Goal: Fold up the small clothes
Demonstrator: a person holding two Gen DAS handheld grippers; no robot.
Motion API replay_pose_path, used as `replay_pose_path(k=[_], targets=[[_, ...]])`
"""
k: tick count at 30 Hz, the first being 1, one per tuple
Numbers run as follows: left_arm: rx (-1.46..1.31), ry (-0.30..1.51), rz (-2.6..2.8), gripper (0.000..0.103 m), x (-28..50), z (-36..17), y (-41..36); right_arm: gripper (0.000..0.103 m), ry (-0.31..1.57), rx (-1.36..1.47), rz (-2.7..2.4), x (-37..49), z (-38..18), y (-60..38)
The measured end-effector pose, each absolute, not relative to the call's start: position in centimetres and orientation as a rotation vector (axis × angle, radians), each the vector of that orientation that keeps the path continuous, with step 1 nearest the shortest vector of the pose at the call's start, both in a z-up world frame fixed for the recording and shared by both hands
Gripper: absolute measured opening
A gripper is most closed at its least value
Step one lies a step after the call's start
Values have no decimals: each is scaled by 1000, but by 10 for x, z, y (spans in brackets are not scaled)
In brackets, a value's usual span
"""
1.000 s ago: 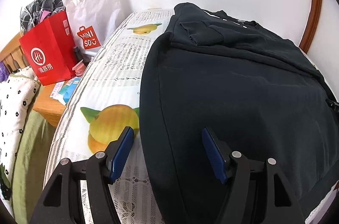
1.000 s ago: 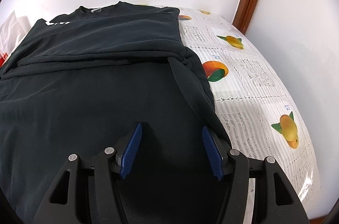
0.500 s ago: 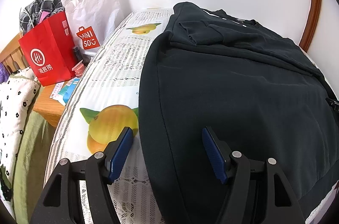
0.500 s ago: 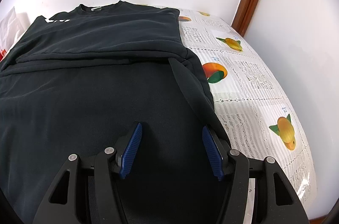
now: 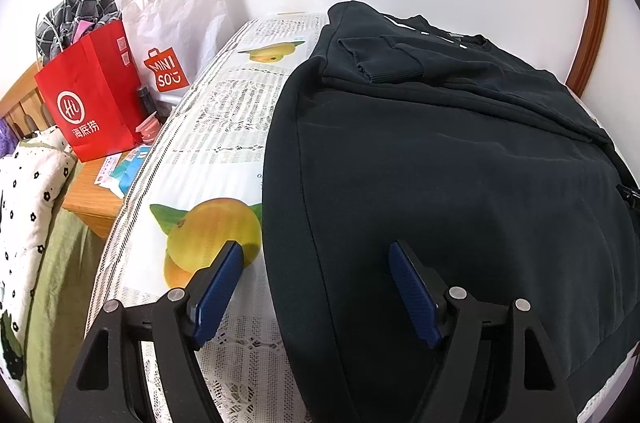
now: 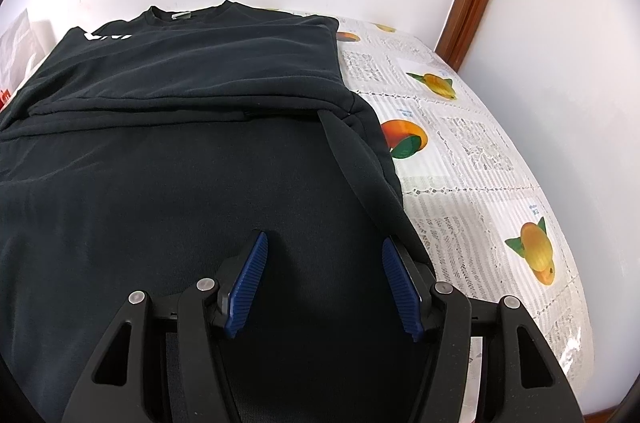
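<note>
left wrist view: a black sweatshirt (image 5: 460, 159) lies flat on a table covered by a white lace cloth printed with fruit (image 5: 224, 127). its long axis runs away from the camera, with the neck end at the far side by the white wall and the hem end nearest. a sleeve is folded across the upper body, its ribbed cuff (image 5: 360, 59) toward the garment's left edge. the left gripper (image 5: 316, 259) straddles that left edge, one blue pad over the printed fruit, the other over the black fabric; its jaws have just been opening and stand apart, clamping nothing. left of the table are a red paper bag (image 5: 96, 103) and a white shopping bag (image 5: 180, 23).

right wrist view: the same sweatshirt (image 6: 180, 151) fills the table, collar and neck label (image 6: 181, 15) at the far end, so it points away toward the wall. a folded layer lies crosswise over the chest. the right gripper (image 6: 322, 251) hangs over the garment near its right edge, fingers spread with only fabric below them, not pinched. the cloth (image 6: 480, 163) shows bare on the right.
</note>
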State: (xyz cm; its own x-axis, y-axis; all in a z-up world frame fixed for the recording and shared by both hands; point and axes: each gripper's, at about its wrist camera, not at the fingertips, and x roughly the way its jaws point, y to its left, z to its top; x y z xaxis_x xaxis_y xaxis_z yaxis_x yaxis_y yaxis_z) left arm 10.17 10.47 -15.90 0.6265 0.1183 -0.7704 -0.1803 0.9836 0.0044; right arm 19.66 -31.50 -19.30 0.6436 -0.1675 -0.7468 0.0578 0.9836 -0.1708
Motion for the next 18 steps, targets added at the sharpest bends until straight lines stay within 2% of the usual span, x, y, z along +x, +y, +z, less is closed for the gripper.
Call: replay_pose_path(k=[18], targets=[[-76, 877, 173, 76, 102, -159, 104, 59, 863, -136, -128, 197, -194, -318]])
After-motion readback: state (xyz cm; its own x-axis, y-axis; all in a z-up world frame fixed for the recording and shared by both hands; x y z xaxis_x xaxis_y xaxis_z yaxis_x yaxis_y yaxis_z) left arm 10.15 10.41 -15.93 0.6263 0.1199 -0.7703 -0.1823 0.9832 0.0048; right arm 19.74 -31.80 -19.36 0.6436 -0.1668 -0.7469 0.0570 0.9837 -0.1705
